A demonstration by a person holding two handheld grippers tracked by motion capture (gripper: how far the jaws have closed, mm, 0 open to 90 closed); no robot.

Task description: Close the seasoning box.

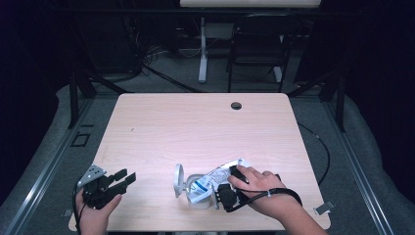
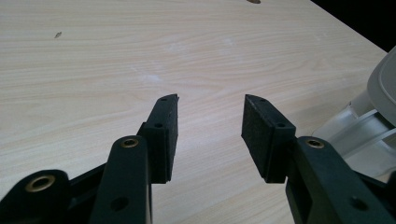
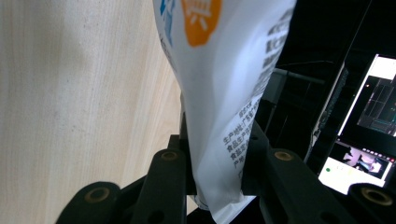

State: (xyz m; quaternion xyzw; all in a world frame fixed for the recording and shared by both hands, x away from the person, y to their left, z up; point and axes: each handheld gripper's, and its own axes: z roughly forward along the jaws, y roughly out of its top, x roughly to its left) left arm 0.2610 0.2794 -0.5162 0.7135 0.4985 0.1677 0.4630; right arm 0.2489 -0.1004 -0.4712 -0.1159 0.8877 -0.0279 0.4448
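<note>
In the high view the left gripper sits in the person's left hand over the near left part of the table, its jaws apart with nothing between them, pointing toward the white container that stands well off to its right. That container has its round lid flipped up on the side facing the left gripper. The right gripper is held in the right hand just beside the container on its far side from the left gripper, and a white printed pouch runs from its jaws over the container's mouth. In the left gripper view the two black jaws stand well apart over bare wood, gripping nothing; the container shows off to the right of the jaws, with the grey-white lid rising above it. In the right gripper view the jaws are closed tight on the lower end of the pouch, which rises straight up from between them, white with an orange badge, blue marks and small black print; the table lies to the left of the jaws, and a lit screen shows off to the right in the dark.
</note>
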